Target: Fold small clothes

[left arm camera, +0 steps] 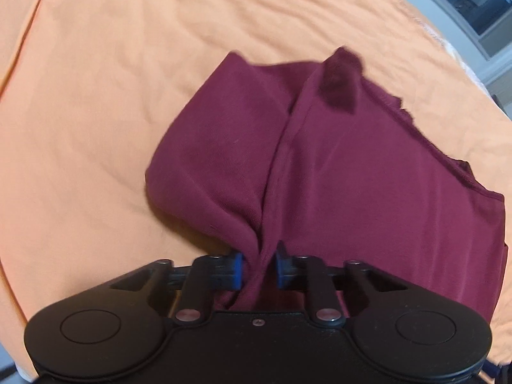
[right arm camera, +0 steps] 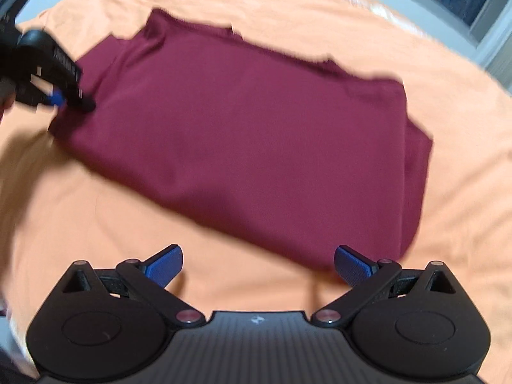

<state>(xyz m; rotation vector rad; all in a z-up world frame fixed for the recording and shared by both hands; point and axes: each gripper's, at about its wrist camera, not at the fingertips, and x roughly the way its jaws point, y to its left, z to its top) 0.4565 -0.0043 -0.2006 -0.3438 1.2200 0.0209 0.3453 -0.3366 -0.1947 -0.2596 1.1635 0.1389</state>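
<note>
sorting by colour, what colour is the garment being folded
Plain maroon garment, no pattern; it shows best in the right wrist view.

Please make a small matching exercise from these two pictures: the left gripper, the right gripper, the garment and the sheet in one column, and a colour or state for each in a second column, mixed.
Column 1:
1. left gripper
2. right gripper
3. garment
4. sheet

Column 2:
A. orange
B. open, holds nothing
C. maroon
D. shut on a bunch of cloth

Pairs: 1-D, 2-B, 3-C, 4-A
</note>
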